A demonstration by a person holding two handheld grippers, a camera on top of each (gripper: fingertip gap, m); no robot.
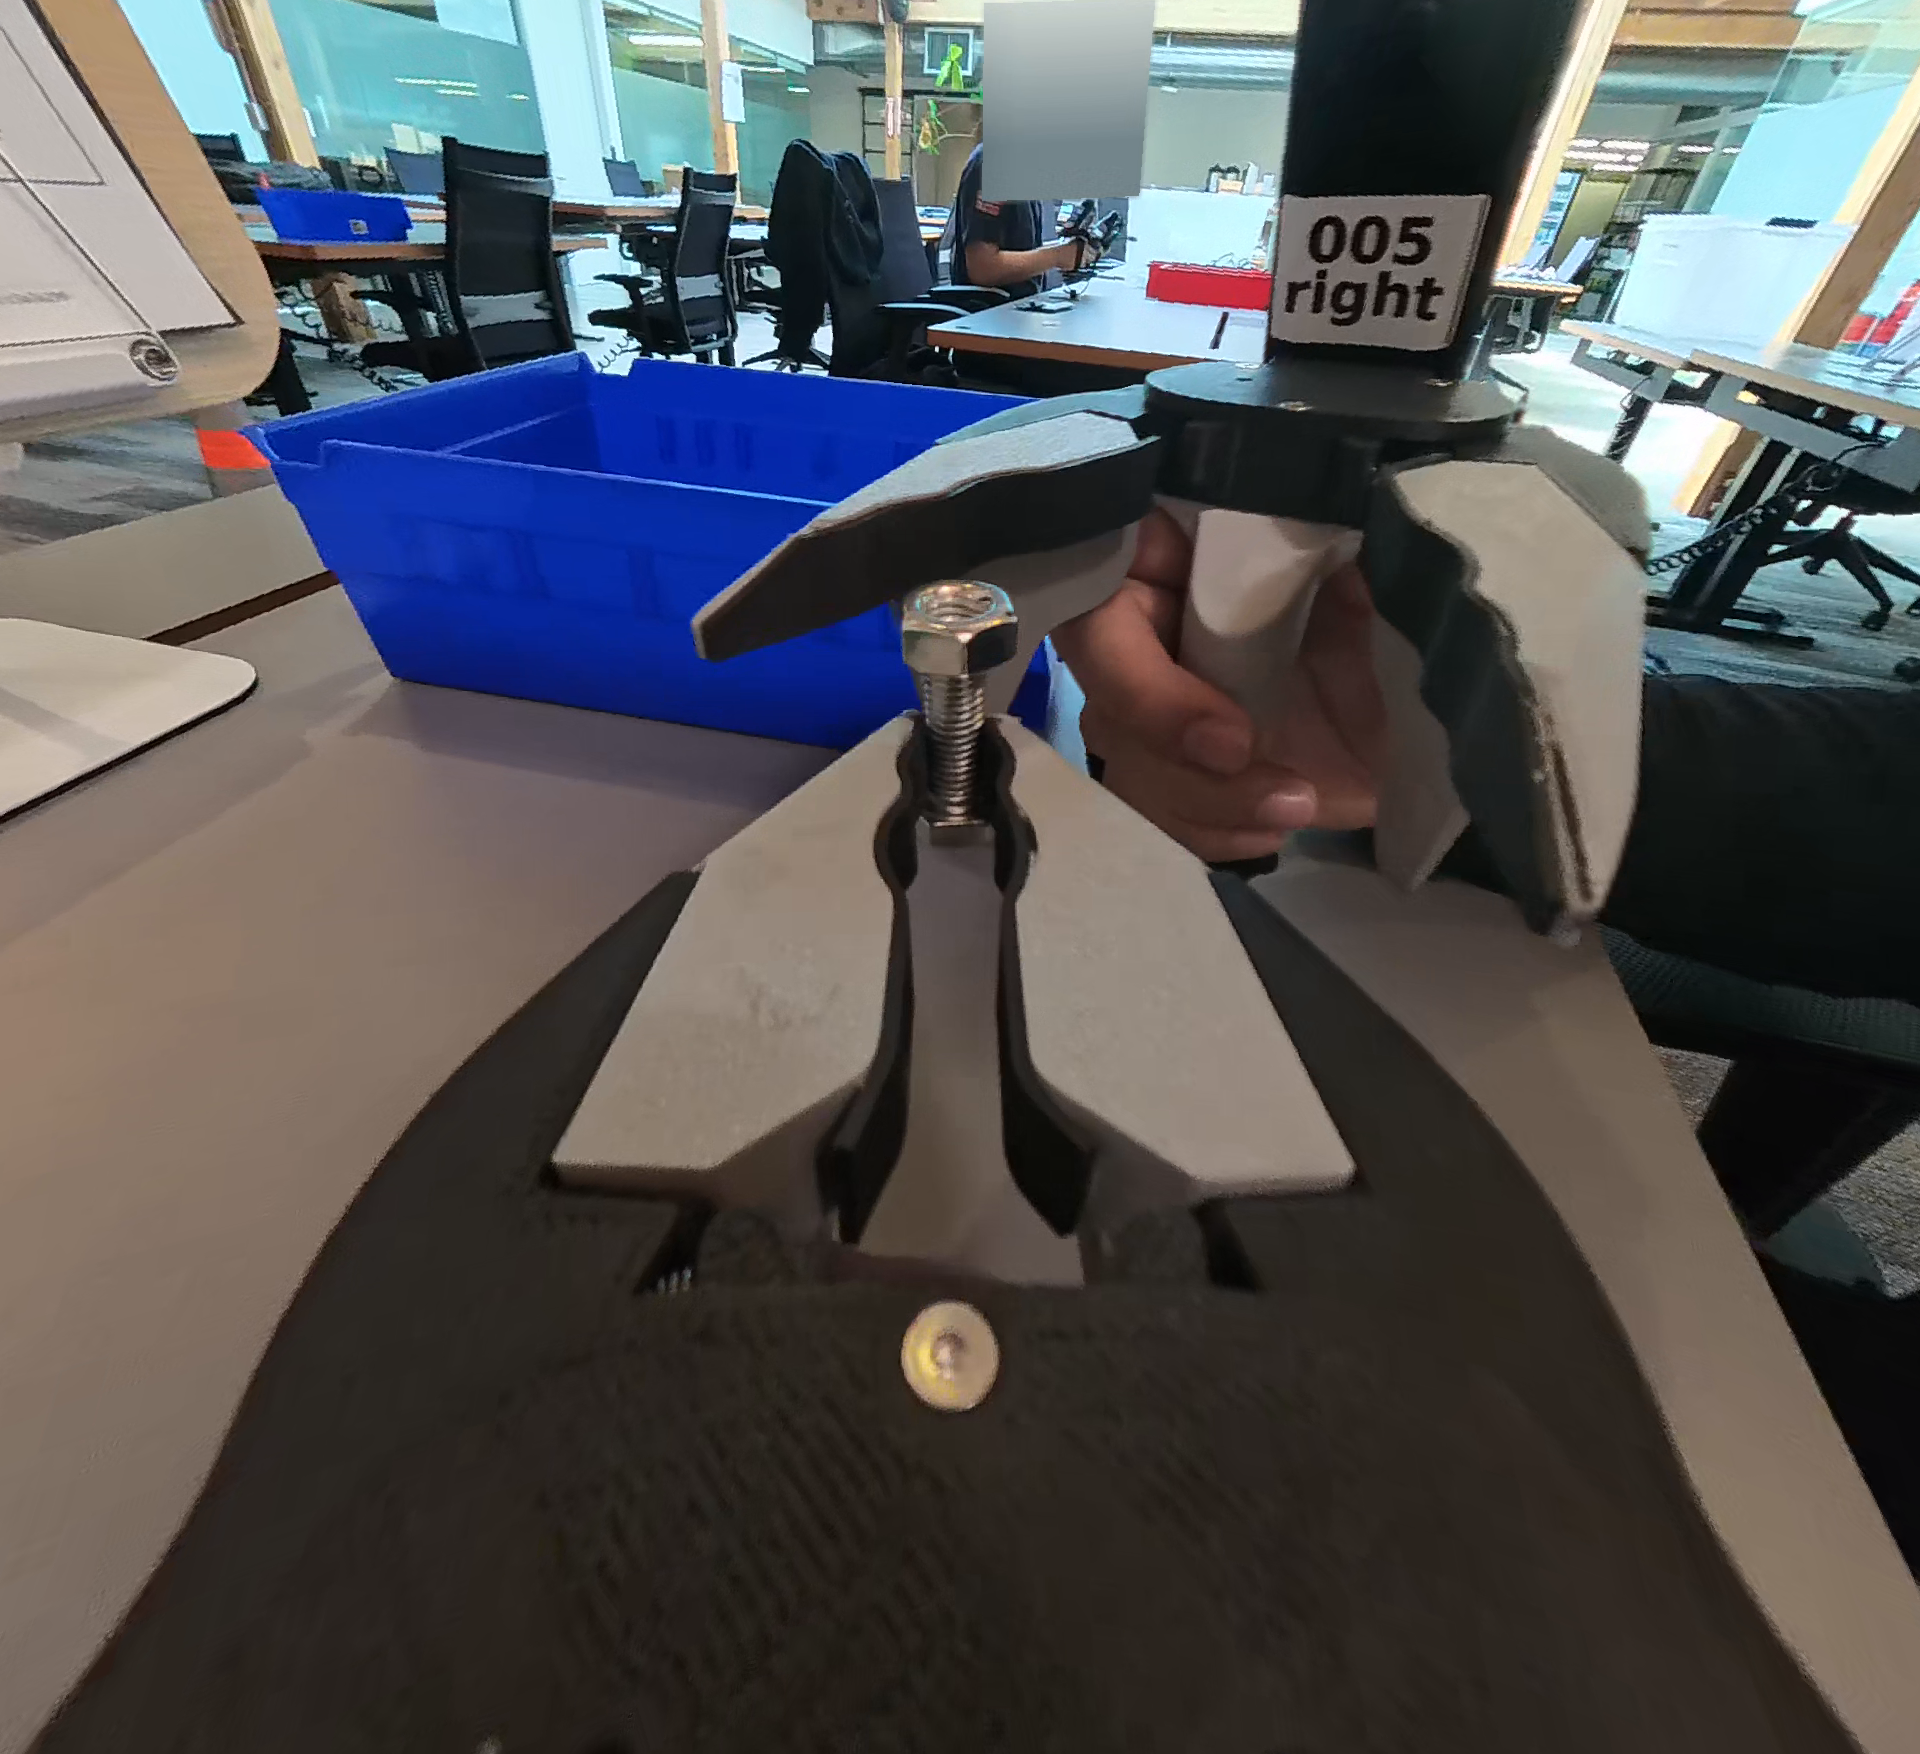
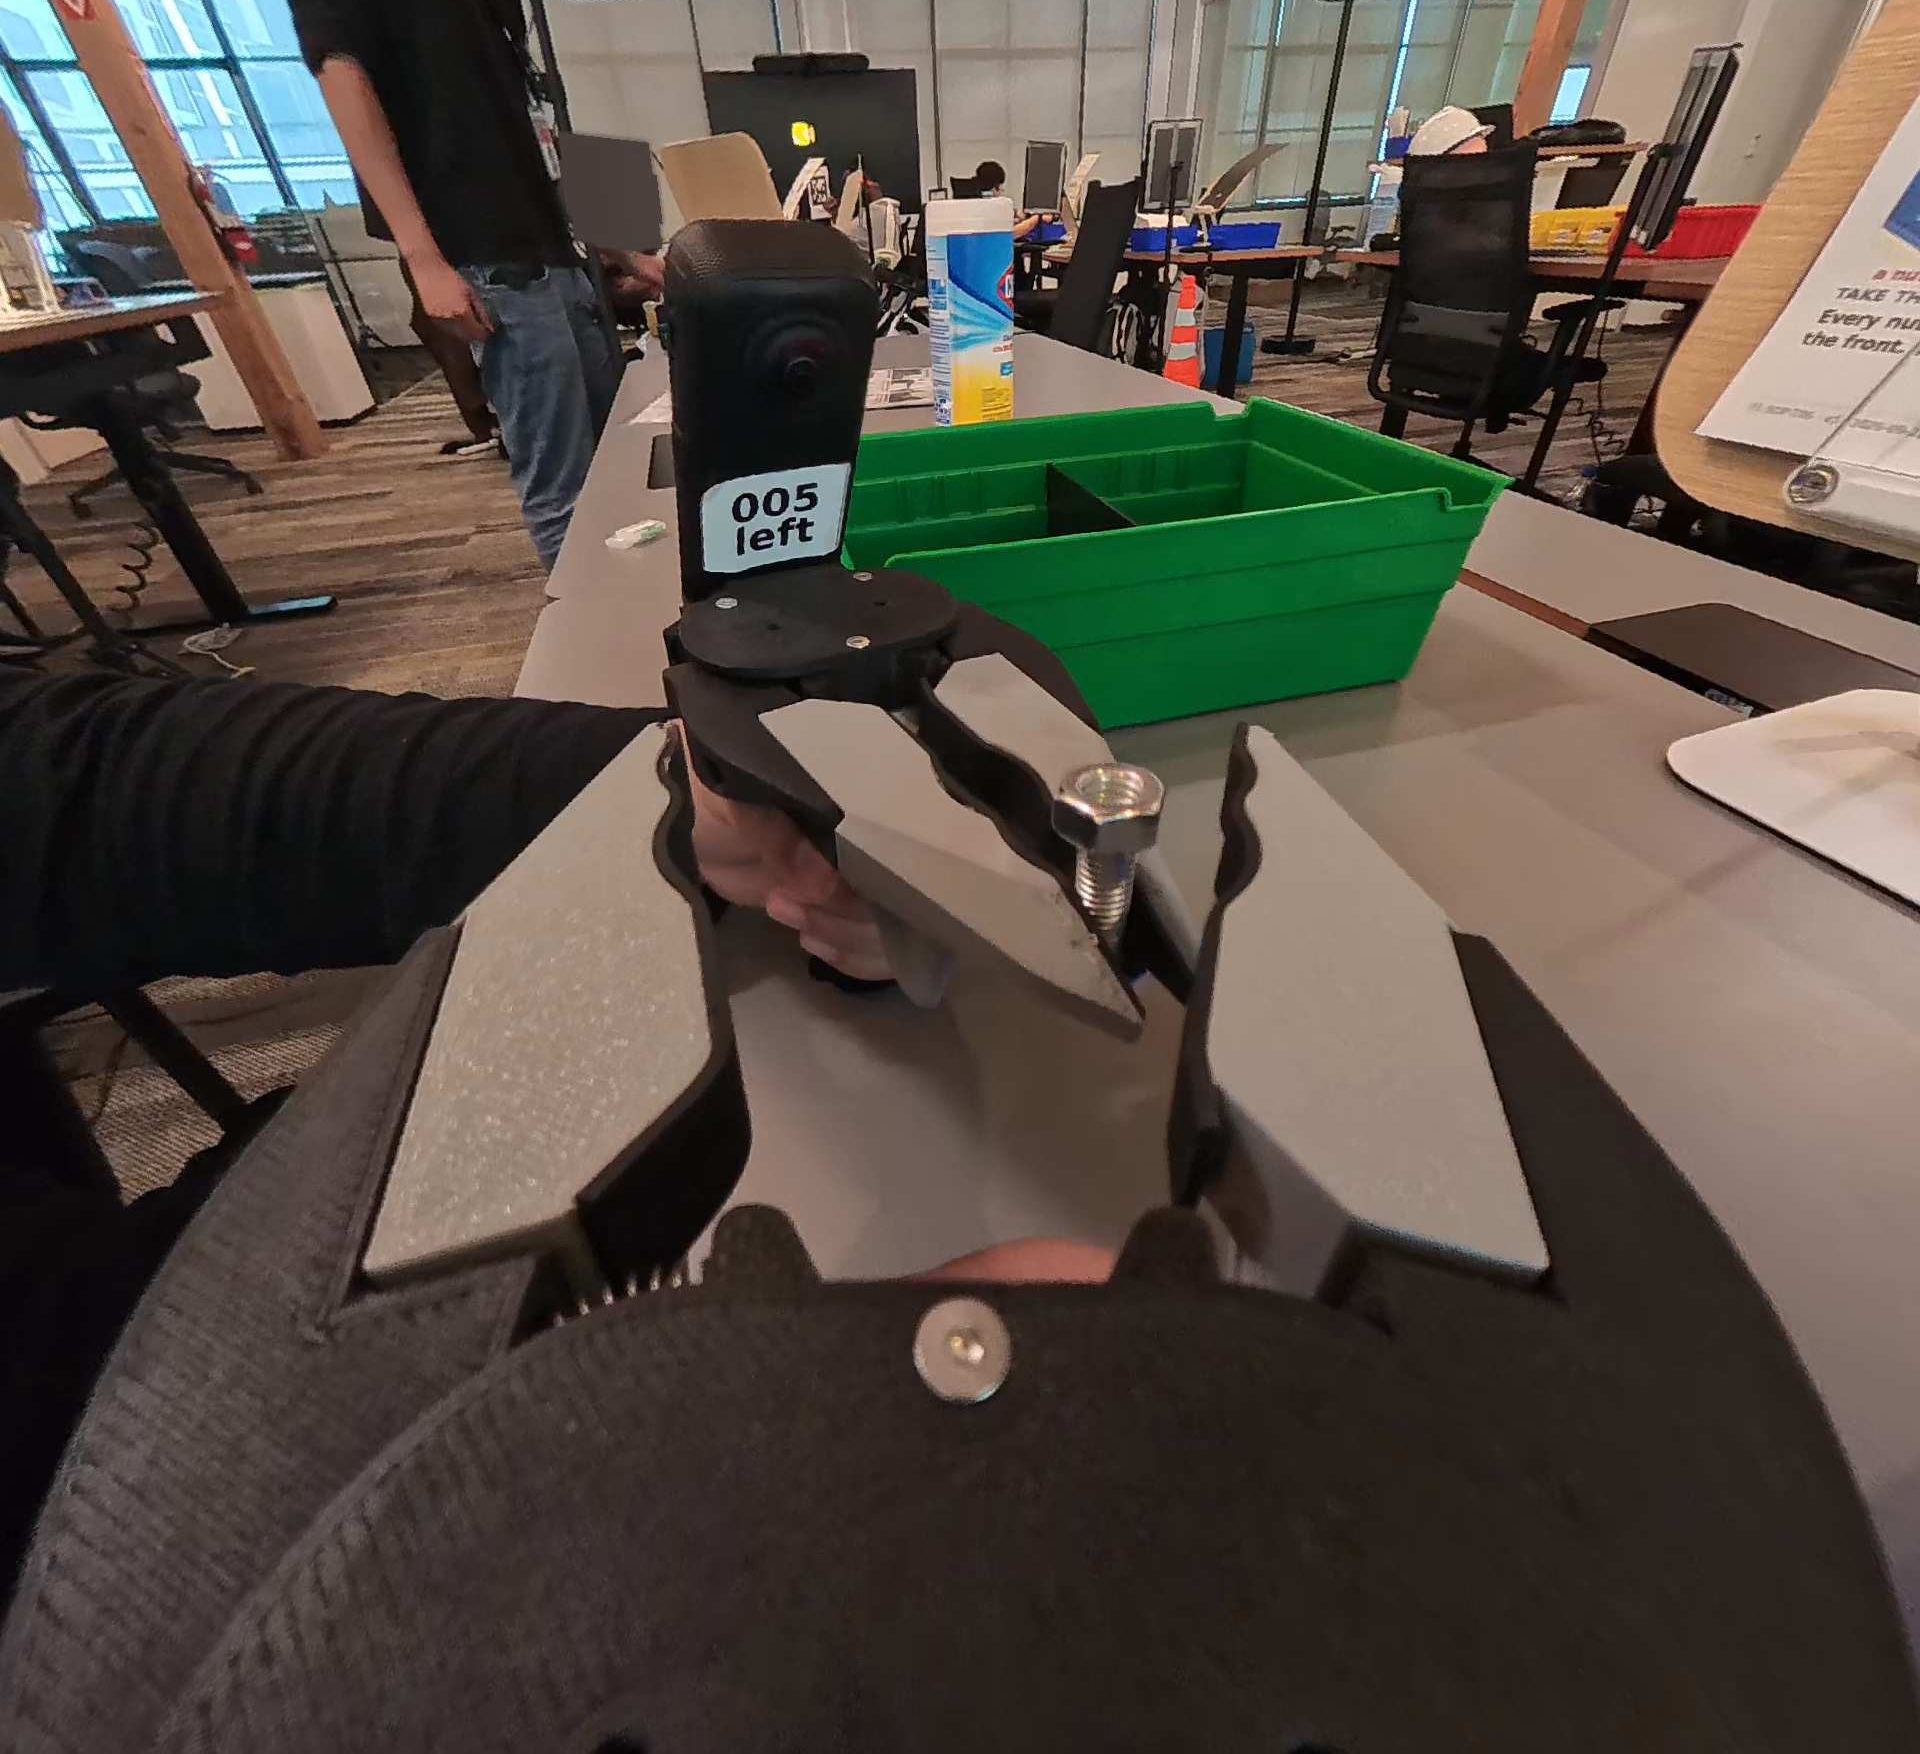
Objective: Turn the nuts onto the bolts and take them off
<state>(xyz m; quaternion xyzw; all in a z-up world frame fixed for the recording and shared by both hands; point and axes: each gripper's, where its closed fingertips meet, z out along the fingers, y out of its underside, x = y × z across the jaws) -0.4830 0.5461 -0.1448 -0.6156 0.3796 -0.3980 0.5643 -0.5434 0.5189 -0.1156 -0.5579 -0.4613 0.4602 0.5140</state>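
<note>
Left gripper (image 1: 956, 790): we clamp the upright bolt (image 1: 956, 748) by its shank.
Nut (image 1: 958, 629): sits at the bolt's top.
Right gripper (image 2: 961, 873): we hold it spread wide, flanking the nut.
Bins: blue bin (image 1: 582, 541) and green bin (image 2: 1195, 603) behind.

One bolt (image 1: 954, 759), one nut (image 1: 958, 626); two tongs – left (image 1: 956, 774), right (image 2: 961, 883); two bins – blue (image 1: 582, 509), green (image 2: 1195, 603)
</note>
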